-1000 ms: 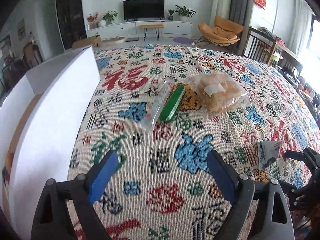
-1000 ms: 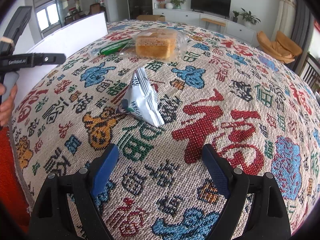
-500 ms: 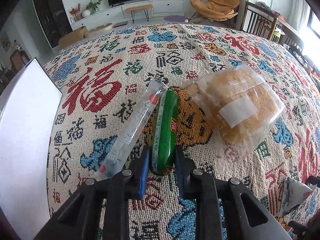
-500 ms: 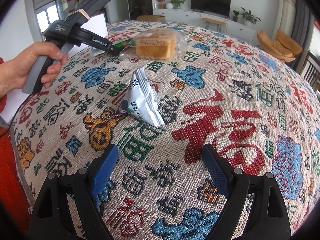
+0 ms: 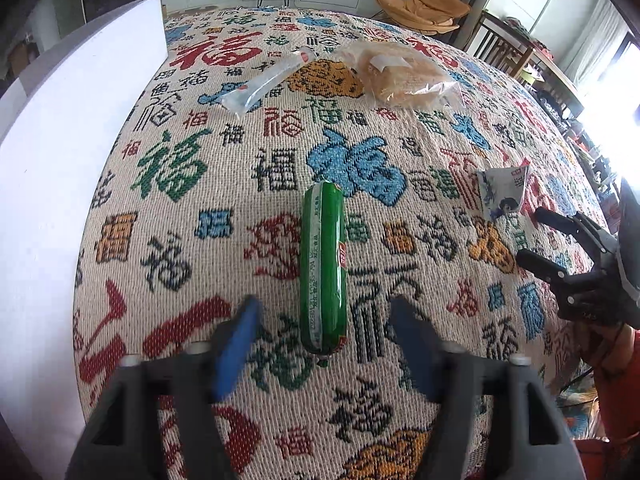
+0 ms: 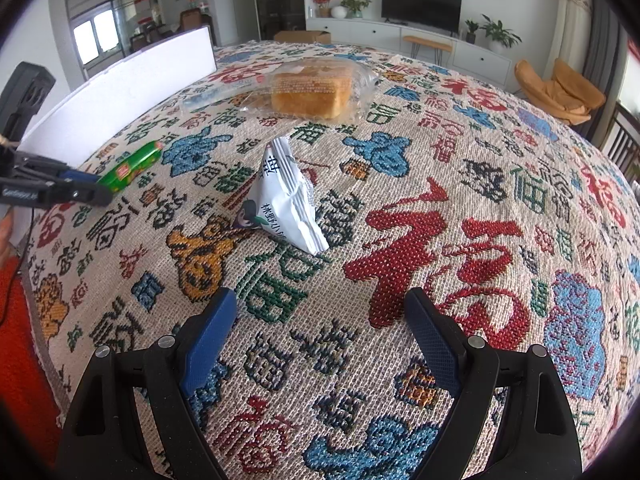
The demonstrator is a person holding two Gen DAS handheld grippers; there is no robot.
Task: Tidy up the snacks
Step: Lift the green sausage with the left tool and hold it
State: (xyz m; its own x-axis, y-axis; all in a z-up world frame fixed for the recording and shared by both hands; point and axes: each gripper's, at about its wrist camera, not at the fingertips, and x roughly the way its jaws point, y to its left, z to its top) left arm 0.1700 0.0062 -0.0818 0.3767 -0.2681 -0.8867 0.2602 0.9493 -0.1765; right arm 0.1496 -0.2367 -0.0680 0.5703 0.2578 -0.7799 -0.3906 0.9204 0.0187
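Lying on the patterned cloth of the table [image 5: 168,264], four snacks are counted: one green sausage stick [image 5: 323,268], one clear tube packet [image 5: 264,84], one bagged cake [image 5: 404,72] and one white pouch [image 6: 286,196]. A white box [image 5: 60,152] is seen at the table's left edge, its inside hidden in both views, so its contents cannot be told. The left claw [image 5: 324,344] is spread wide, its jaws having just been opening; the sausage stick is seen between them, lying free on the cloth with no pad pressing it. The right claw [image 6: 316,340] is held open over bare cloth, the white pouch just ahead of it. The print on the pouch is shown only in the right wrist view; the full length of the sausage stick is shown only in the left wrist view, where the right claw is also seen at the far right.
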